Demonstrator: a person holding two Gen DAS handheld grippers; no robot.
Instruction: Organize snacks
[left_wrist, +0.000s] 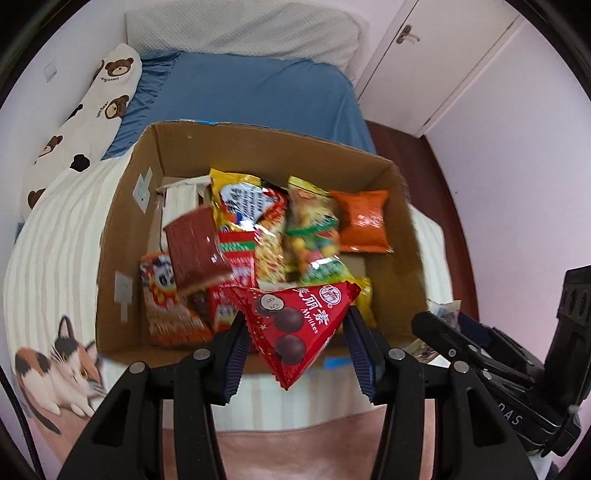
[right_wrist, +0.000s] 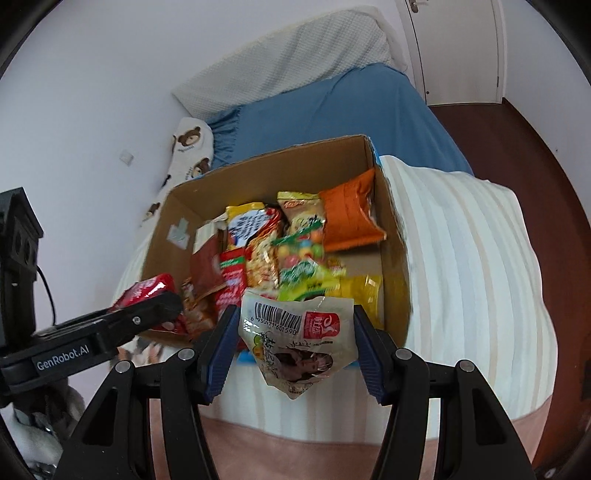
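My left gripper (left_wrist: 295, 354) holds a red chocolate packet (left_wrist: 299, 325) between its jaws, above the near edge of the box (left_wrist: 258, 147). My right gripper (right_wrist: 291, 347) holds a pale packet (right_wrist: 295, 343) with a barcode, jaws closed on its sides, also over the near edge. Both packets hang clear of the pile.

The box sits on the bed (left_wrist: 258, 92), on a striped cover (right_wrist: 461, 258). Inside lie many packets in no visible order: an orange bag (left_wrist: 364, 221) at the far right, yellow noodle packs (left_wrist: 247, 206) in the middle, a brown packet (left_wrist: 195, 251) at the left.

Judgement: sorting is at an early stage. Two packets are lifted out; most remain in the box. I cannot see where sorted packets are to go.
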